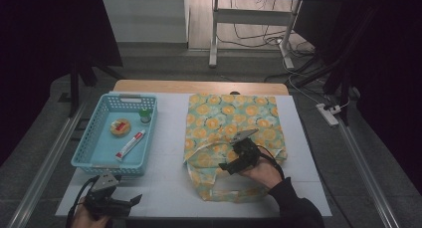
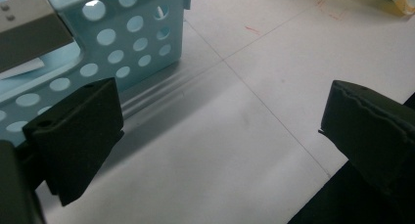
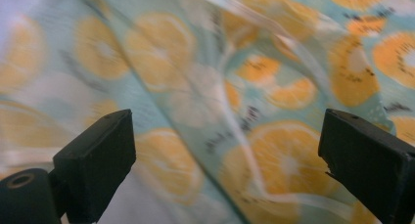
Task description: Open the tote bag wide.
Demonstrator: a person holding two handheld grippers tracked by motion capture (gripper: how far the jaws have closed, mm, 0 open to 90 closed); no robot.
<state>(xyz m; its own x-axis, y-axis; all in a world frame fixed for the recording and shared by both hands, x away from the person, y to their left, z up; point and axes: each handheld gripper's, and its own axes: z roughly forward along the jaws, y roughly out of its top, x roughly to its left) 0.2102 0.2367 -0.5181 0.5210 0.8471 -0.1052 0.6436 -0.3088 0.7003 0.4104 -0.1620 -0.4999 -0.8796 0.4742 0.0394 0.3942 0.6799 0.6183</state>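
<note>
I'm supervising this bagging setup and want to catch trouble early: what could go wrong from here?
The right gripper hangs open over the limp orange-print bag; closing here may pinch both fabric layers together, leaving the mouth shut. The bag's loose handle could snag a jaw. The left gripper sits open close beside the blue basket, so a careless swing might knock it and tip the small green-capped bottle inside.

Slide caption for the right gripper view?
Open right gripper poised above the orange-print fabric bag.
</note>
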